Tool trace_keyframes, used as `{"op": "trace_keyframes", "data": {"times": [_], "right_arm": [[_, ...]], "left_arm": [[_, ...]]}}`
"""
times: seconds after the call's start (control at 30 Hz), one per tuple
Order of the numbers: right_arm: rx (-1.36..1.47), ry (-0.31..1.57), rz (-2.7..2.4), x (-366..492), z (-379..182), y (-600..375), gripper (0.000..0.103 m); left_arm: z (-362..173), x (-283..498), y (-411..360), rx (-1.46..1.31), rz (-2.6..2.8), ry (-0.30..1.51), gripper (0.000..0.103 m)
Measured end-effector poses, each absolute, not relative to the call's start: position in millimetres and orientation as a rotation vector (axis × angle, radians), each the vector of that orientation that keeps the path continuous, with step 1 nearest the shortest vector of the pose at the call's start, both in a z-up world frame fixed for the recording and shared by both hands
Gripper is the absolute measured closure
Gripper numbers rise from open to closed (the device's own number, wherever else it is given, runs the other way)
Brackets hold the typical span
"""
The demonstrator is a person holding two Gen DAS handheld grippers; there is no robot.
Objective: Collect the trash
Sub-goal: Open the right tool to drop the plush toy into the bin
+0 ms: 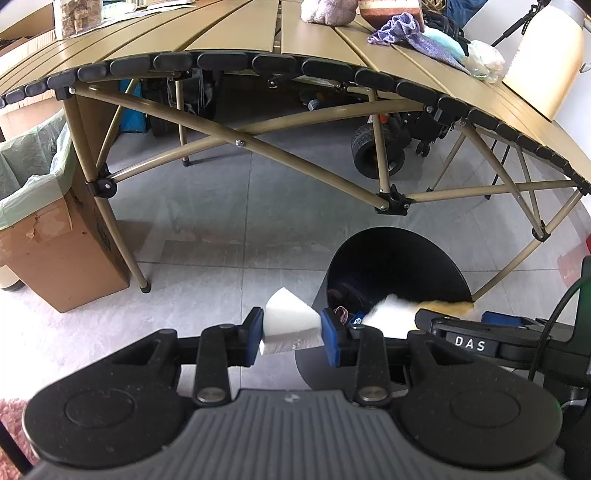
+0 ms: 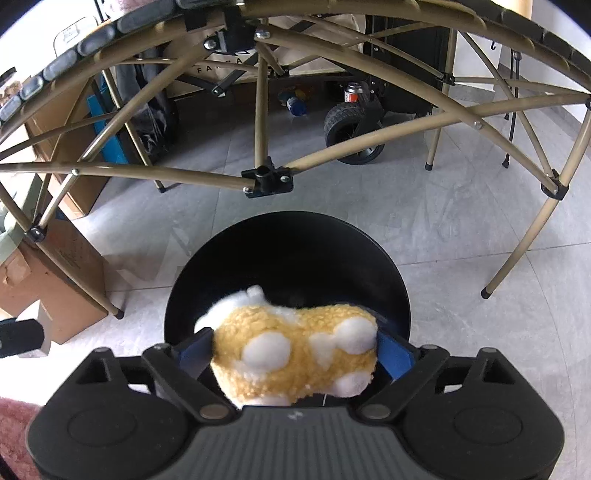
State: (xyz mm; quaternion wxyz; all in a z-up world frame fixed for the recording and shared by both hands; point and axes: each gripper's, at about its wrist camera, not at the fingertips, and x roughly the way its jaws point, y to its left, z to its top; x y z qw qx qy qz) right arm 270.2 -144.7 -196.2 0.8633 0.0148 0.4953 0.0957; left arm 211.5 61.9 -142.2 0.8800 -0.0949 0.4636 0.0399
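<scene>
My left gripper [image 1: 291,334] is shut on a white foam wedge [image 1: 290,319] and holds it just left of the rim of a black round trash bin [image 1: 399,254] on the floor. My right gripper [image 2: 295,350] is shut on a yellow-and-white plush toy [image 2: 295,354] and holds it over the open mouth of the same bin [image 2: 288,251]. In the left wrist view the plush [image 1: 391,314] and the right gripper [image 1: 469,341] show at the right, over the bin. Some dark items lie in the bin's bottom.
A tan folding table [image 1: 229,33] stands ahead, its crossed legs [image 2: 266,177] just behind the bin. On top lie cloths [image 1: 413,33], a plush [image 1: 327,11] and a jar [image 1: 77,14]. A lined cardboard box [image 1: 55,236] stands left. A wheeled cart [image 2: 351,129] is behind.
</scene>
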Motion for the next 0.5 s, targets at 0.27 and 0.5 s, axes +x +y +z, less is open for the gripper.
{"op": "trace_keyframes", "data": {"times": [0.27, 0.5], "right_arm": [[0.043, 1.035, 0.229, 267.2, -194.8, -151.1, 0.0], [0.043, 1.024, 0.24, 264.9, -189.9, -153.0, 0.0]], "left_arm": [[-142.9, 210.5, 61.2, -0.192, 0.079, 0.965, 0.069], [-143.8, 211.0, 60.3, -0.187, 0.079, 0.968, 0.069]]}}
